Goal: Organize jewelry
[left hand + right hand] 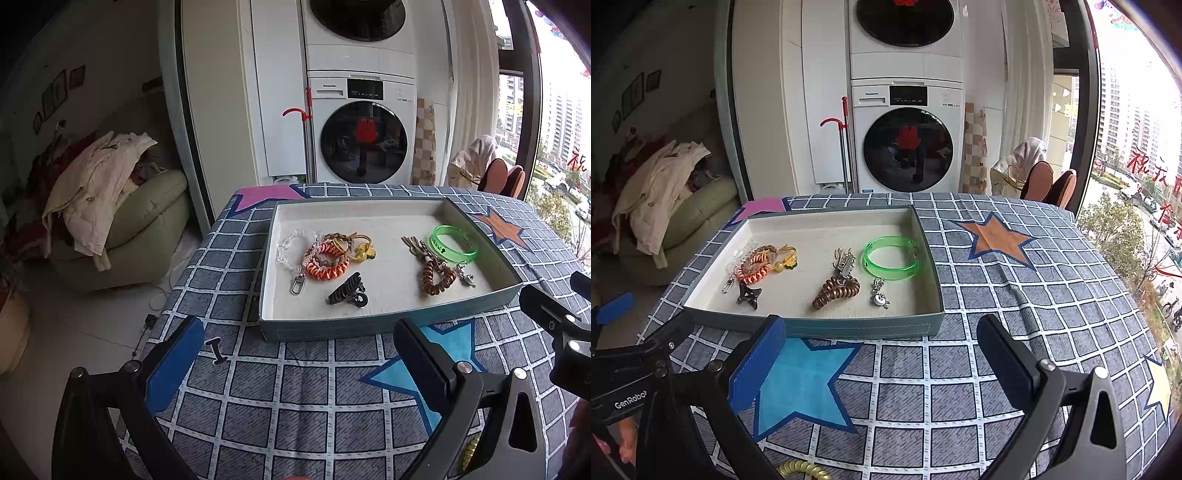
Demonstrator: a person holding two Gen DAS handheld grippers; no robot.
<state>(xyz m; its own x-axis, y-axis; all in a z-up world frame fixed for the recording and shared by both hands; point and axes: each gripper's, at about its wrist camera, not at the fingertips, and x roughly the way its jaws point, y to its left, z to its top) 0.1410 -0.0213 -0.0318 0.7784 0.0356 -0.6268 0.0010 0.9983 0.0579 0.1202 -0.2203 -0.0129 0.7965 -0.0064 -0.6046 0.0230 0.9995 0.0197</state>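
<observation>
A shallow grey-green tray (pixel 369 326) (pixel 849 328) with a white lining sits on the table. It holds a green bangle (pixel 452 245) (pixel 891 257), a brown coil hair tie (pixel 439 280) (pixel 835 291), an orange coil tie (pixel 327 264) (pixel 753 269), a clear bead bracelet (pixel 291 245), a black claw clip (pixel 348 291) (pixel 749 294), a yellow charm (pixel 364 253) (pixel 786 261) and a silver charm (pixel 880 295). My left gripper (pixel 299 354) and right gripper (pixel 881 350) are open and empty, just in front of the tray. A yellow coil tie (pixel 803 470) lies at the near table edge.
The table wears a grey checked cloth with stars (pixel 997 236). A small black bone-shaped piece (pixel 215 350) lies on the cloth left of the tray. Stacked washing machines (pixel 364 140), a sofa with clothes (pixel 110 206) and a window (pixel 1137 166) lie beyond.
</observation>
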